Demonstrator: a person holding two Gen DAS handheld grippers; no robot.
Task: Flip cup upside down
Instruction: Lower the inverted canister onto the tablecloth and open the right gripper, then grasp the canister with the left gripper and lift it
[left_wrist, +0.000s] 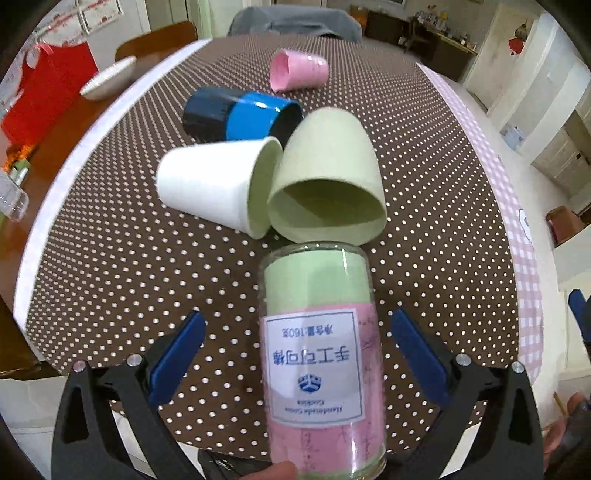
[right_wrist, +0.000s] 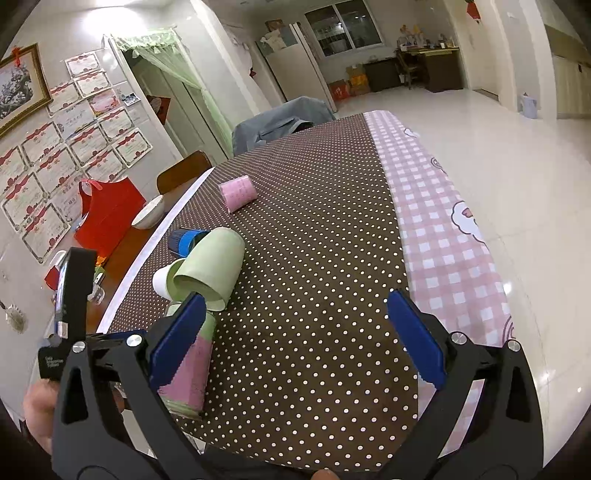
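Note:
A clear glass jar-cup (left_wrist: 321, 354) with a pink and green paper lining and a white label lies on its side on the dotted tablecloth. It sits between the open jaws of my left gripper (left_wrist: 299, 354), touching neither pad. It also shows in the right wrist view (right_wrist: 195, 358), partly behind a blue pad. Beyond it lie a light green cup (left_wrist: 328, 177), a white cup (left_wrist: 218, 184), a blue and black cup (left_wrist: 240, 114) and a pink cup (left_wrist: 297, 70), all on their sides. My right gripper (right_wrist: 295, 336) is open and empty above the cloth.
The brown dotted cloth (left_wrist: 110, 258) covers the table, with pink checked cloth (right_wrist: 443, 236) on its right side. A white bowl (left_wrist: 107, 77) and a red bag (left_wrist: 44, 92) stand at the left. A chair with a grey cover (right_wrist: 280, 118) stands at the far end.

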